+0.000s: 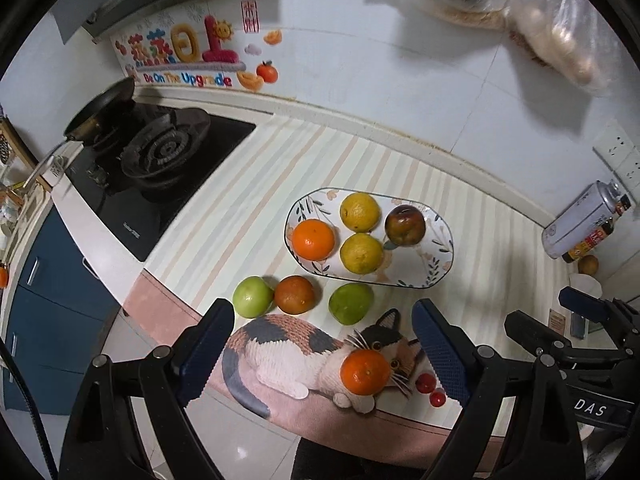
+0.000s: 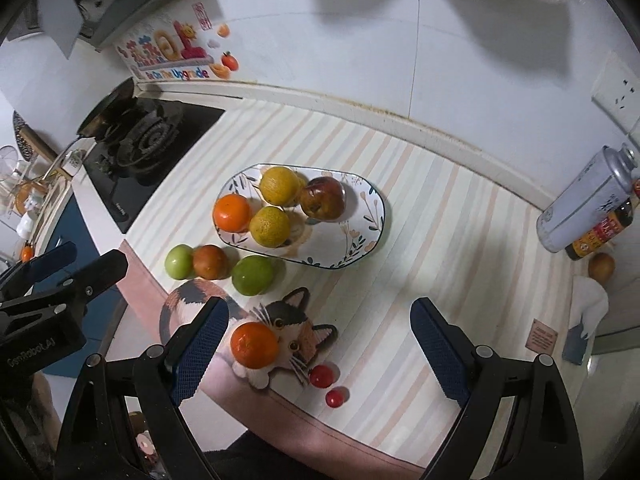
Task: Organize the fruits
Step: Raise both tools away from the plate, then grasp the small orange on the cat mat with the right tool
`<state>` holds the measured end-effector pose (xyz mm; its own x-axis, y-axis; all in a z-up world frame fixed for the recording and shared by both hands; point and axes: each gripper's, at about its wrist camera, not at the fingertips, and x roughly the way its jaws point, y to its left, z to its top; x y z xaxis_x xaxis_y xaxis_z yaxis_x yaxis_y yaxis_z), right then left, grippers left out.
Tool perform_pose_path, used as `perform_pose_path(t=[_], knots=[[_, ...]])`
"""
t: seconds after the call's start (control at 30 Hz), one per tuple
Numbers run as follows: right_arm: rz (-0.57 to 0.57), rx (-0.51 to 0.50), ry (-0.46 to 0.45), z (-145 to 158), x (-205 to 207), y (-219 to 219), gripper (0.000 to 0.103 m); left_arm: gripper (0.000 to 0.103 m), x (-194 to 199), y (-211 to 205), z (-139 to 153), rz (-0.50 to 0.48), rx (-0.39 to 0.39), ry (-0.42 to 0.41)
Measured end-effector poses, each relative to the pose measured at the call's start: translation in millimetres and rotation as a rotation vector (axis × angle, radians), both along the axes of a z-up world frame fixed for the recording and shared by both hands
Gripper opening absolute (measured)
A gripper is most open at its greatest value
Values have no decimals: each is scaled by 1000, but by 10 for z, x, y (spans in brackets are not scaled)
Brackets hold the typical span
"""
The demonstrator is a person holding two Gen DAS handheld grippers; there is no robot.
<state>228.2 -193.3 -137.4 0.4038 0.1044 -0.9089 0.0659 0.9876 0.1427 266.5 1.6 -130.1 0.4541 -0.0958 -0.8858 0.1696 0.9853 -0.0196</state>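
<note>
Both grippers hang above the counter with nothing between their fingers. The left gripper [image 1: 324,354] stands wide apart, and so does the right gripper [image 2: 320,350].

The oval plate [image 1: 436,268] sits mid-counter on the striped mat [image 1: 248,200]. On it lie an orange [image 1: 313,239] at the 9 o'clock end, two yellow citrus fruits [image 1: 360,212] touching each other at the centre, and a dark red apple [image 1: 405,225] toward 2 o'clock.

Off the plate, at about 7 o'clock from it, a green fruit [image 1: 253,297] touches a dark orange one [image 1: 295,294]; a second green fruit [image 1: 351,303] lies just beside them, near the plate's rim. Another orange [image 1: 365,372] rests on the printed cat's face [image 1: 394,350] near the counter's front edge, with two small red tomatoes [image 1: 425,383] at its 3 o'clock.

The stove [image 1: 160,160] lies at 10 o'clock from the plate, and a metal can [image 1: 584,220] at 3 o'clock.
</note>
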Motion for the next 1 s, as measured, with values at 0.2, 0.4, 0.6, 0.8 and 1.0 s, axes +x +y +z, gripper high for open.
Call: perform_pose_path(t=[0.2,0.4,0.6,0.8,1.0], knots=[[11,-2,-39,249,-221,-26,94,91,-218,-7,241,0,-7,-50],[6,10,-57,358,-351,-78,94,91,-346,-33,351,1,-5,-85],[0,27,-64,394,-371,-95,94,91,-377,-44,338,0,-1,-86],[-3,87,-19,176,-226,-42,94,95,-267,82,197,54,18,-71],[74,164,206,-743,80,340,94,101,-35,433,-255,158,183,-37]])
